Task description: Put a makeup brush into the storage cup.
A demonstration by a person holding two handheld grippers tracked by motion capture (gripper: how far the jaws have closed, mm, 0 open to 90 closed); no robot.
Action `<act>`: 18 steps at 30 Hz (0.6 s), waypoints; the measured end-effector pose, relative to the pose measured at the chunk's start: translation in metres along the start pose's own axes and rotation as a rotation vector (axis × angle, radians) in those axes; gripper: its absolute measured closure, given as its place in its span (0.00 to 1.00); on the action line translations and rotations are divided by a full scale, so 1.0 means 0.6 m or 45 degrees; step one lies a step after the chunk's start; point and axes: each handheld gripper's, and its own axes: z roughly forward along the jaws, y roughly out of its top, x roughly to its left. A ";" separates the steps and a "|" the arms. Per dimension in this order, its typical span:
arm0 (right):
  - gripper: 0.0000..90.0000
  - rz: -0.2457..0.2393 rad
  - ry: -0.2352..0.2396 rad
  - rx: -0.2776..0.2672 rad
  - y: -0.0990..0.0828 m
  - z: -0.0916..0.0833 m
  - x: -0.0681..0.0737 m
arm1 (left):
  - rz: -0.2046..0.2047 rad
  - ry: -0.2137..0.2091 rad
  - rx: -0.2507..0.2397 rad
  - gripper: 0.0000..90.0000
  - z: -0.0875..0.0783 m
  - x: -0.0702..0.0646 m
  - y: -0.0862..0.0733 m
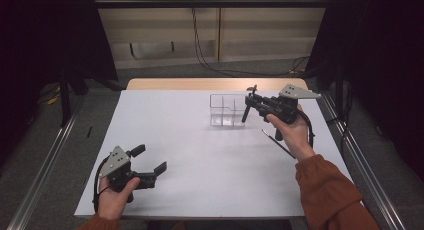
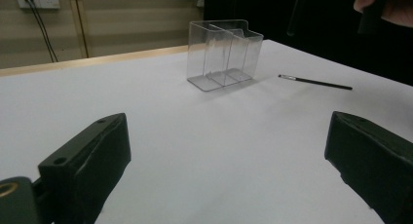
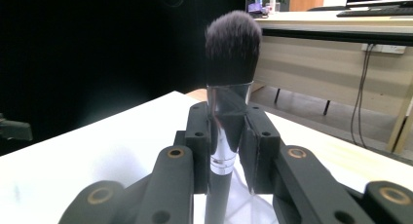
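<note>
Makeup brush [image 3: 229, 73] upright in raised right hand-held gripper [image 3: 228, 136]

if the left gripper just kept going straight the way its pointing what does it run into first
Probably the clear organizer. In the left gripper view it stands ahead between the open jaws of the left gripper, slightly left of centre, with bare white table before it. The thin brush lies off to the right. Depth is hard to judge.
</note>
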 end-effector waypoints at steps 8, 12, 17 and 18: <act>0.85 0.007 -0.008 -0.020 0.012 0.019 -0.023 | -0.004 0.007 -0.015 0.03 -0.003 -0.002 0.002; 0.85 0.008 -0.032 -0.021 0.019 0.027 -0.032 | 0.006 0.019 -0.017 0.03 -0.007 0.000 0.003; 0.85 0.019 -0.045 -0.011 0.018 0.037 -0.043 | -0.001 0.041 -0.022 0.03 -0.011 0.004 0.000; 0.85 0.026 -0.050 -0.012 0.017 0.040 -0.046 | 0.003 0.041 -0.016 0.03 -0.011 0.004 0.000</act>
